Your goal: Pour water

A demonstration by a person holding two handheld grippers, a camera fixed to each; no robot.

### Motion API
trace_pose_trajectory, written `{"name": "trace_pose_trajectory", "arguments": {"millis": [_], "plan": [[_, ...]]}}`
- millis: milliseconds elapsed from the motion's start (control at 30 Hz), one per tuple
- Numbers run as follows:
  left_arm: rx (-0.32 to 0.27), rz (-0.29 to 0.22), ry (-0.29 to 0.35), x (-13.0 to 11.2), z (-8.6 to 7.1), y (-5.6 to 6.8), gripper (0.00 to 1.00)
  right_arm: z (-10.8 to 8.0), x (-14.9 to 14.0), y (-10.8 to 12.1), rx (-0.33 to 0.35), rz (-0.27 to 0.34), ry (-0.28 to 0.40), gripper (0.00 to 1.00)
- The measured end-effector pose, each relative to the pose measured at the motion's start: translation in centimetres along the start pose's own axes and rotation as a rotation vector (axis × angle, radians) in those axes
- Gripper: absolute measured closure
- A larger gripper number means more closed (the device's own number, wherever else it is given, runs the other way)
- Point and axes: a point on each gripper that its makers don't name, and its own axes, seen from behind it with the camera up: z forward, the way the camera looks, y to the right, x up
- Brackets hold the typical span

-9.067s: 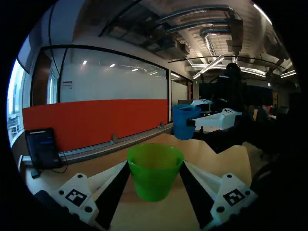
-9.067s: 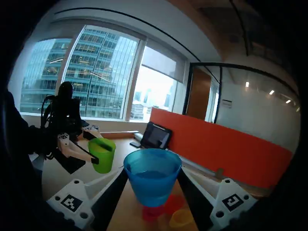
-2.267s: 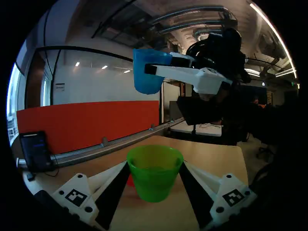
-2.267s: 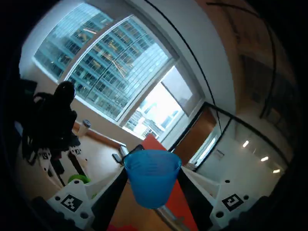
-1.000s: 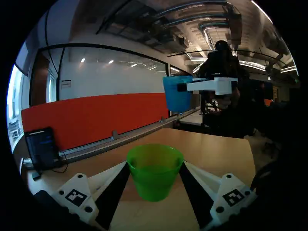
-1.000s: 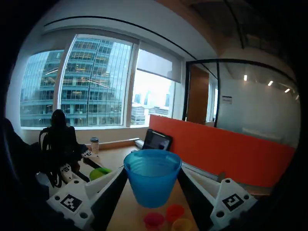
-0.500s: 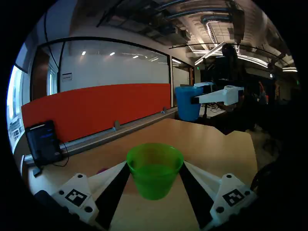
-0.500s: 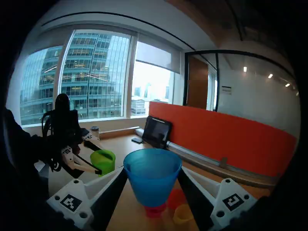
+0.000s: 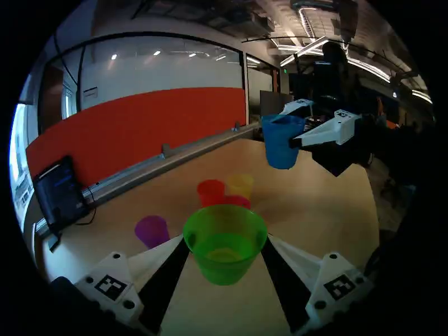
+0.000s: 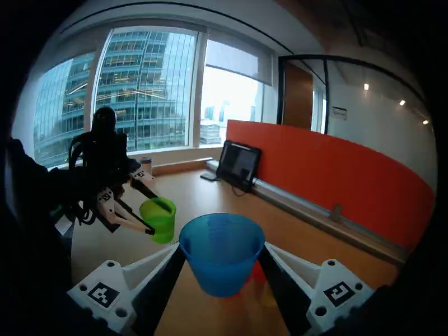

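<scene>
- The left gripper (image 9: 225, 247) has its jaws clamped on a green cup (image 9: 225, 269), one finger pressing each side of the cup just below the rim.
- The green cup is upright and held above the wooden table (image 9: 319, 207); low inside it lies what looks like a little liquid.
- The right gripper (image 10: 222, 256) has its jaws closed on a blue cup (image 10: 222, 269) in the same way, a finger on either side, with the cup upright.
- Whether the blue cup holds any water cannot be told from the right gripper view.
- In the left gripper view the blue cup (image 9: 279, 145) hangs in the air farther off and to the right, pinched between the other gripper's white fingers. It is well apart from the green cup and higher in the picture.
- In the right gripper view the green cup (image 10: 159, 221) sits to the left of the blue one, gripped by the far gripper, with a dark-sleeved person behind it.
- On the table beyond the green cup stand small cups: a red cup (image 9: 211, 191), a yellow cup (image 9: 240, 183) and a pink cup (image 9: 238, 201) close together, and a purple cup (image 9: 152, 230) apart to the left.
- A tablet (image 9: 58, 196) leans at the table's far edge, by an orange partition (image 9: 140, 126).
</scene>
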Motion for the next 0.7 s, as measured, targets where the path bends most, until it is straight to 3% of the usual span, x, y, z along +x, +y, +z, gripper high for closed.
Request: {"name": "trace_pose_trajectory", "arguments": {"millis": [400, 700], "plan": [[-0.023, 0.014, -0.168, -5.2, 1.6, 0.0, 0.14, 1.5, -6.2, -0.4, 0.035, 0.01, -0.138, 0.09], [-0.038, 0.015, -0.252, -8.0, 2.8, -0.5, 0.13, 2.6, -9.7, -0.4, 0.043, 0.018, -0.205, 0.09]]}}
